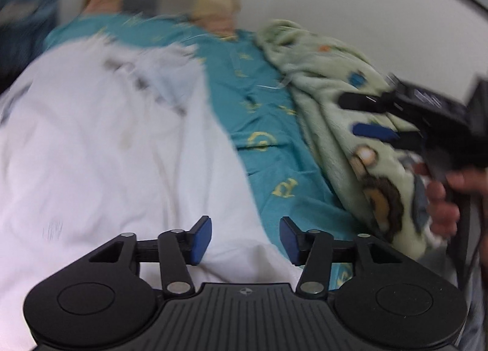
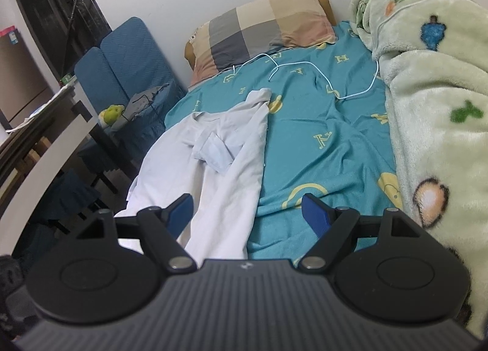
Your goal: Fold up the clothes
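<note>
A white garment point(image 2: 219, 149) lies crumpled along the left side of a bed with a teal sheet point(image 2: 320, 125). In the left wrist view the garment point(image 1: 106, 143) fills the left half, blurred. My left gripper point(image 1: 245, 239) is open and empty, just above the garment's near edge. My right gripper point(image 2: 248, 213) is open and empty, above the garment's lower end and the sheet. The right gripper also shows in the left wrist view point(image 1: 366, 116), open, over the green blanket.
A fluffy green blanket point(image 2: 436, 113) is heaped along the bed's right side. A checked pillow point(image 2: 262, 27) lies at the head. A white cable point(image 2: 320, 76) trails over the sheet. Blue folded cushions point(image 2: 122, 55) and a dark table point(image 2: 45, 143) stand left of the bed.
</note>
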Available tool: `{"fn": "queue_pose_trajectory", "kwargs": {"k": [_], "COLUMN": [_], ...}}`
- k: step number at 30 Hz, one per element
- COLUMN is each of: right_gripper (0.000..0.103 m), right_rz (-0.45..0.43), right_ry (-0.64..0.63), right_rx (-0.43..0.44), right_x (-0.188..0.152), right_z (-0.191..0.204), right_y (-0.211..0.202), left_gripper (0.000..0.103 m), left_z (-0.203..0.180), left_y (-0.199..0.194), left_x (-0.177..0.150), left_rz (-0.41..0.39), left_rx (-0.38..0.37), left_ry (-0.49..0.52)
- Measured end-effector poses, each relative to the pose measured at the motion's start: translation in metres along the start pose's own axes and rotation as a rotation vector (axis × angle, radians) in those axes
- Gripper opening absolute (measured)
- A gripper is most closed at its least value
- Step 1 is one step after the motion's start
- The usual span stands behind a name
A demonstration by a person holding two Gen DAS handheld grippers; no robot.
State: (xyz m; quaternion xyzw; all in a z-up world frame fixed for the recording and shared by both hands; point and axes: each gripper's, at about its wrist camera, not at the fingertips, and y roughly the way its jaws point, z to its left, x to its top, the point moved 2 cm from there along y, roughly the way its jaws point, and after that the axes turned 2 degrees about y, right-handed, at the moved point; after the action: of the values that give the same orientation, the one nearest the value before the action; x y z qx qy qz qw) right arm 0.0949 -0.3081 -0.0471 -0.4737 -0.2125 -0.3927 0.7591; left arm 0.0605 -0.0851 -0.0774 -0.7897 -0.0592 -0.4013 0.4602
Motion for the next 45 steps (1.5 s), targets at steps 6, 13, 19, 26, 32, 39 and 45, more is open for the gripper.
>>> {"fn": "queue_pose_trajectory", "kwargs": {"k": [6,13,19,26,32,39,45], "right_gripper": [0.080,0.080,0.080,0.080,0.080,0.080,0.080], "right_rz": [0.021,0.046,0.073,0.078,0.100,0.151,0.115], "right_ry": [0.040,0.085,0.121,0.096,0.021,0.059,0.124], "right_rx": [0.018,0.038,0.061,0.054,0.020,0.034,-0.014], "right_x": [-0.001,-0.002,-0.004,-0.005,-0.010,-0.030,-0.038], "right_z": [-0.006,-0.014,-0.018,-0.013,0.003,0.026,0.031], "right_y": [0.006,0.013,0.020,0.020,0.021,0.022,0.030], "left_gripper": [0.059,0.060,0.004,0.003,0.009,0.050,0.062], "left_z": [-0.046,-0.025,-0.020,-0.032,-0.032,-0.001,0.051], "left_y": [0.053,0.107,0.084,0.028,0.024,-0.002,-0.004], "left_x": [-0.005,-0.022,-0.019,-0.030,-0.064,-0.043,0.008], "left_rz": [0.161,0.375,0.348,0.327,0.362,0.242,0.086], "left_rx": [-0.143,-0.169,-0.262,-0.375,-0.321,-0.375,-0.377], "left_ry": [0.327,0.362,0.345,0.378,0.333,0.142,-0.062]}}
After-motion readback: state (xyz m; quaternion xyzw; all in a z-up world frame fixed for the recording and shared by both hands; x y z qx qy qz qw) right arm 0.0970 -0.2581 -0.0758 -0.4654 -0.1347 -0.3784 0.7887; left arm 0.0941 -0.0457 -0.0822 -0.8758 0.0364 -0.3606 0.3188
